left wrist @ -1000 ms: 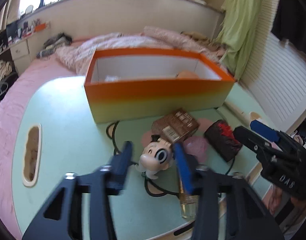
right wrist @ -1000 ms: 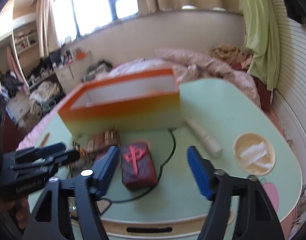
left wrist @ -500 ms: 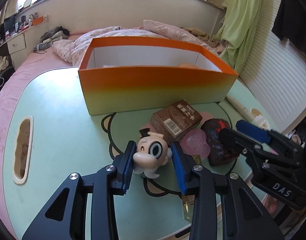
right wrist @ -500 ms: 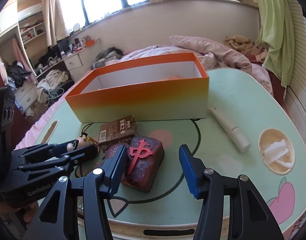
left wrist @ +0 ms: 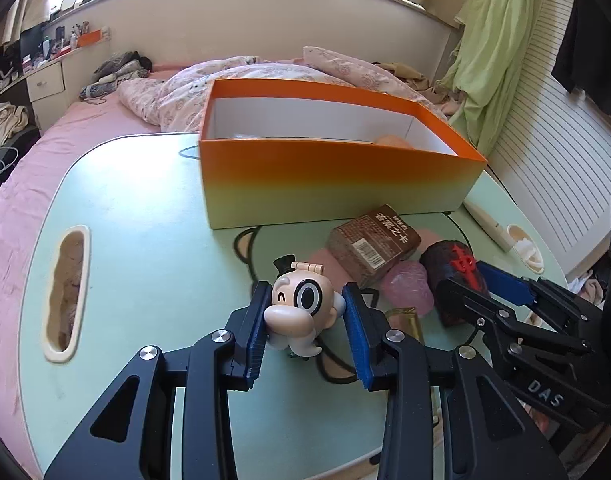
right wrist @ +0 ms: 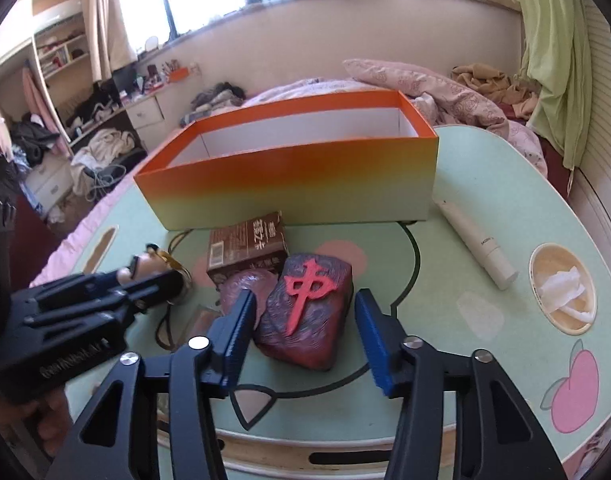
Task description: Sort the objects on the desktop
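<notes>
A cartoon figurine [left wrist: 301, 308] with a big eye and a tiny black hat sits between the blue pads of my left gripper [left wrist: 307, 316], which is shut on its head. In the right wrist view my right gripper [right wrist: 305, 320] is open and straddles a dark red mahjong-tile block [right wrist: 309, 304]; small gaps show on both sides. The block [left wrist: 453, 260] also shows in the left wrist view, with the right gripper [left wrist: 477, 288] around it. The orange-to-yellow box [right wrist: 289, 180] stands open behind them on the green table [left wrist: 145, 240].
A brown carton [right wrist: 249, 244] and a pink translucent lump [left wrist: 409, 288] lie between the two toys. A white tube [right wrist: 473, 236] rests right of the box, near a cup recess holding tissue [right wrist: 561, 288]. A slot [left wrist: 65, 292] cuts the table's left side. A bed lies beyond.
Both grippers came forward and lower. The left jaws narrowed onto the figurine. The right jaws slid around the red tile block, which earlier lay ahead of them.
</notes>
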The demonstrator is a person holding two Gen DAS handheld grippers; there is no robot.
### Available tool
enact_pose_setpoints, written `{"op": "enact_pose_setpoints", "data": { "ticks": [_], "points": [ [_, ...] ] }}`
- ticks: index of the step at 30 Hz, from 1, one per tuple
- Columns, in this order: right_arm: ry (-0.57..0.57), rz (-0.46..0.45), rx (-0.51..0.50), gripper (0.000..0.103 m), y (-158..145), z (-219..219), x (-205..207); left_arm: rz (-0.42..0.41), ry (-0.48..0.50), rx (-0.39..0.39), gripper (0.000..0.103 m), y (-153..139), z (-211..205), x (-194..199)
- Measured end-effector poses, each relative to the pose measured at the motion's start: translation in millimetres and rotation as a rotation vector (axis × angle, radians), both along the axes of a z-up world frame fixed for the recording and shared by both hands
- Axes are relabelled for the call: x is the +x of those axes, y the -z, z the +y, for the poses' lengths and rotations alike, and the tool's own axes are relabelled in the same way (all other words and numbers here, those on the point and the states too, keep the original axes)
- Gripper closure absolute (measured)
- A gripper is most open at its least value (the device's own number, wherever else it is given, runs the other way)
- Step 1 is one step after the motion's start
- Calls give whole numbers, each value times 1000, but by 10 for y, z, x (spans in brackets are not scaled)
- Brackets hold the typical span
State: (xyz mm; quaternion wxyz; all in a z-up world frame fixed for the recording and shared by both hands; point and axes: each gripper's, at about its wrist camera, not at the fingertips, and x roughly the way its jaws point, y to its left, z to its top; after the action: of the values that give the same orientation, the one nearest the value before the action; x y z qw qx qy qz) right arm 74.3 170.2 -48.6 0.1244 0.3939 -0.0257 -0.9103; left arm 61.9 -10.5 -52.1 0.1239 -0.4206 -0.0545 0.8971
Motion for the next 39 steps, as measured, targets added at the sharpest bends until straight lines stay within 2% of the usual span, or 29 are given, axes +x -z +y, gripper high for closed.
{"op": "enact_pose_setpoints", "data": {
  "ticks": [4, 8, 9, 10, 11, 21, 39],
  "points": [
    [45, -15, 1, 55, 36, 125, -34, -3, -9, 6, 65, 2, -34, -2],
    [27, -9, 33, 55, 39, 100, -88, 0, -1, 11, 65, 2, -9, 2],
    [19, 0, 56, 57, 47, 72, -99, 1, 2, 11, 65, 2, 0, 3],
    [13, 9, 81, 65, 55, 42, -104, -1, 3, 8, 65, 7, 8, 2],
    [12, 16, 101, 65, 53, 21, -100, -3, 3, 6, 65, 11, 15, 1],
    [47, 23, 110, 65, -135, 0, -23, 23, 17, 12, 65, -175, 52, 113],
    [42, 37, 95, 65, -211, -18, 106, 29, 38, 11, 65, -237, 147, 258]
  ]
}}
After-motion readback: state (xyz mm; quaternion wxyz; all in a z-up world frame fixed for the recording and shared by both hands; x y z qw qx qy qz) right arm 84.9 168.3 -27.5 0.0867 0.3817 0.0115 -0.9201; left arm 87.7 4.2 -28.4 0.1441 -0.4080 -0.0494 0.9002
